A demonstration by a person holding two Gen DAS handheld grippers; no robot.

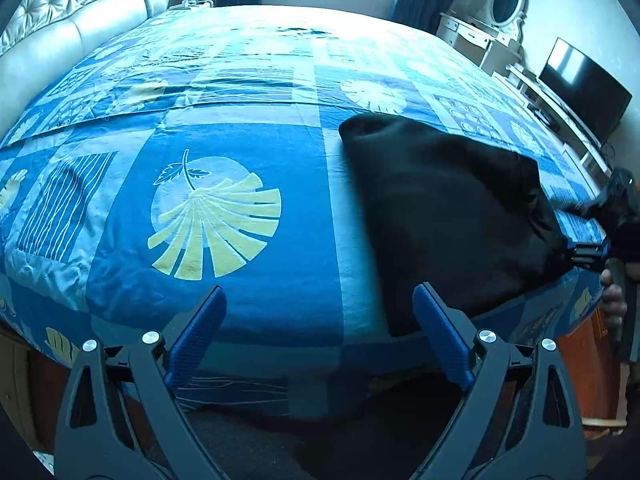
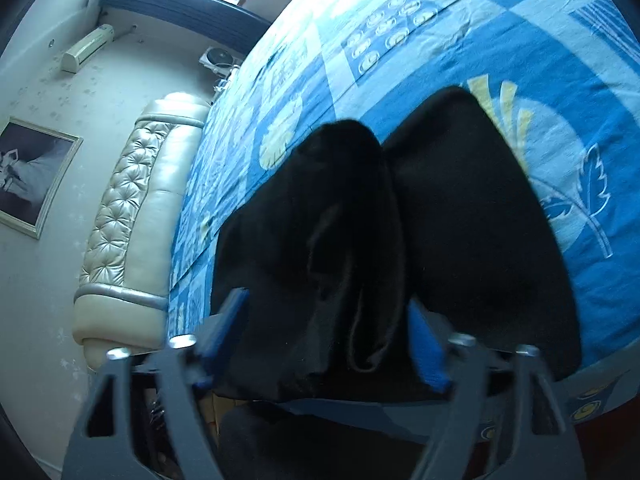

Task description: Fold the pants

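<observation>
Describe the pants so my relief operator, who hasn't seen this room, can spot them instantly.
Start at the bed with the blue leaf-print cover. Near its edge by the grippers lies a dark bundle: the pants, and the right gripper is at their corner. They are the only plain black thing on the patterned cloth.

Pants (image 1: 440,216) on bed (image 1: 240,208) near its front right edge, headboard (image 1: 80,12) far left, television (image 1: 580,88) right, dresser (image 1: 480,36) behind it.
</observation>
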